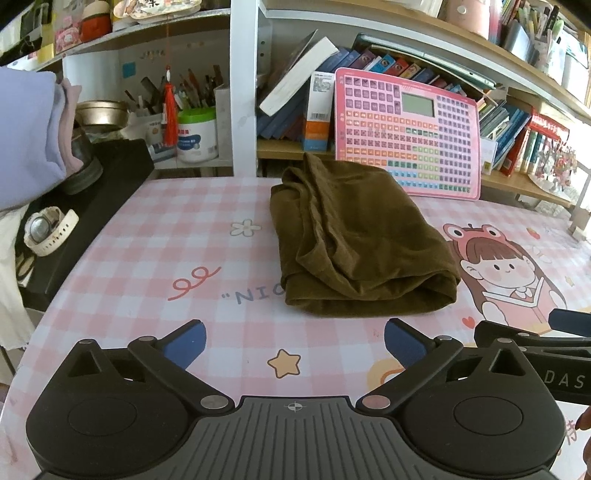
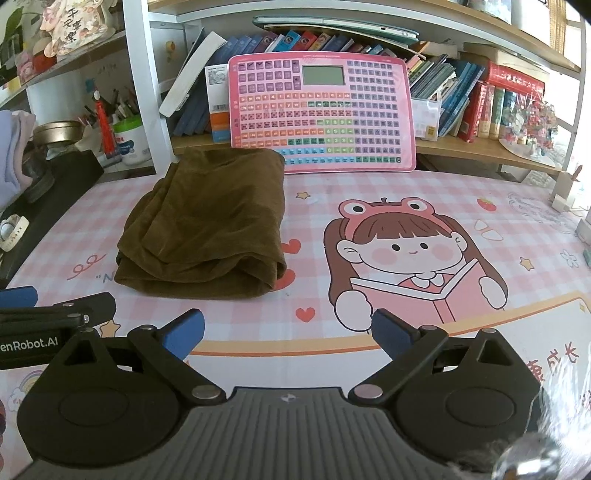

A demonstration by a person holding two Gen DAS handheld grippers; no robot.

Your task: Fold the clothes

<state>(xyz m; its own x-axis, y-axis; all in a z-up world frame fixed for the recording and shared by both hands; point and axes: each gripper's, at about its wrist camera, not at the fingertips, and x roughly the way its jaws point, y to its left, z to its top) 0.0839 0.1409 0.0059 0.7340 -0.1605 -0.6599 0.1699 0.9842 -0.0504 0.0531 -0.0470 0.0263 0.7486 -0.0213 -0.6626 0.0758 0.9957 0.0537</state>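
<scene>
Jaws on both grippers I'm holding spread wide, gripping nothing, just short of the folded brown garment [image 1: 354,240] lying on the table [image 1: 147,258].

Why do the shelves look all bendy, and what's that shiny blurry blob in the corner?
Left wrist view: the fisheye lens bows the shelves and the table edge; bright daylight washes out the far right. Right wrist view: same curving, plus a blurry glare patch at the bottom right; the brown folded cloth is sharp and evenly lit.
</scene>
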